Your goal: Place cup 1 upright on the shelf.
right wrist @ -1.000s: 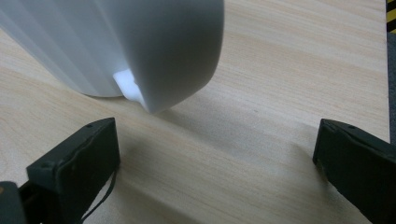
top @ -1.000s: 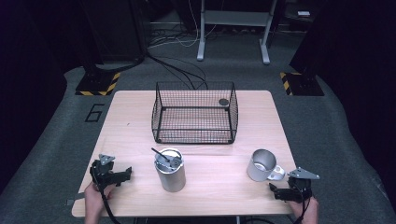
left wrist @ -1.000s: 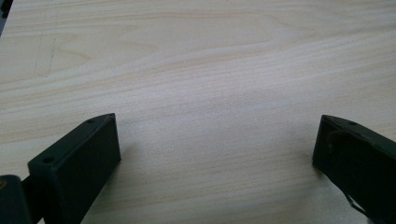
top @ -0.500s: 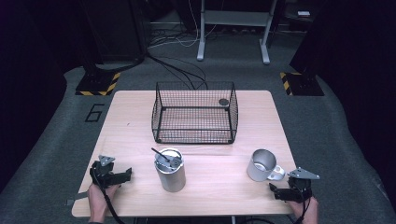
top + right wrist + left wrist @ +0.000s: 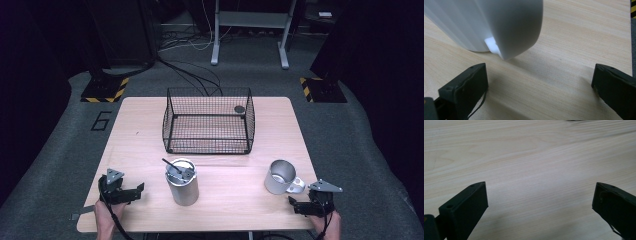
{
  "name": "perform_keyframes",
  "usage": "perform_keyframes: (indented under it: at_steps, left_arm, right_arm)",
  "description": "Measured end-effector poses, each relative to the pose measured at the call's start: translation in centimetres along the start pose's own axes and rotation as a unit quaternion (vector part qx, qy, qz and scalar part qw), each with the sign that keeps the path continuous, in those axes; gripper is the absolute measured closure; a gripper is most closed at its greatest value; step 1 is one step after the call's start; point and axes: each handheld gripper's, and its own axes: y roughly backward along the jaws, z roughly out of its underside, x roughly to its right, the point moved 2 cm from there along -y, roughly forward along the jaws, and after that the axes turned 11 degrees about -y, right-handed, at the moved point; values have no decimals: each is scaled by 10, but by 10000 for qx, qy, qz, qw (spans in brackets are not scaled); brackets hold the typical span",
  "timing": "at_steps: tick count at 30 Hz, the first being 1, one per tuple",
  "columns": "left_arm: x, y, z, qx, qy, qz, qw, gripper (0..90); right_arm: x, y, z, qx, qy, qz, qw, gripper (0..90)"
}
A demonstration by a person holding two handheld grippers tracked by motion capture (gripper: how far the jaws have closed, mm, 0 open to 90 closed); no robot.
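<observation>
I am keeping my right gripper [image 5: 295, 204] where it was, jaws wide apart, just short of the mug [image 5: 281, 177] near the table's [image 5: 140, 130] right front edge. My left gripper [image 5: 137, 190], also spread and empty, has barely shifted.

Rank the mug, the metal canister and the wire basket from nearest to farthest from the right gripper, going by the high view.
1. Mug: just ahead and to the left of the right gripper, near the table's right edge.
2. Metal canister: farther left, near the front middle, with a utensil in it.
3. Wire basket: at the table's far middle.
</observation>
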Motion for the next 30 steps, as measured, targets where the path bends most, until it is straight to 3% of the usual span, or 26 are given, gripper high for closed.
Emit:
perform_keyframes:
  at_steps: [4,17,24,30]
  left_arm:
    - [8,4,-4,0,-157,168,9997,0]
    - [24,17,-12,247,-312,452,9982,0]
    - [38,27,-18,253,-579,662,9958,0]
    - [46,33,-22,323,-636,812,9941,0]
  right_arm:
    - [0,0,0,2,4,-6,10000,0]
    - [0,0,1,33,-2,-28,10000,0]
    - [1,0,1,43,-6,-17,10000,0]
    - [2,1,1,84,-62,-1,9999,30]
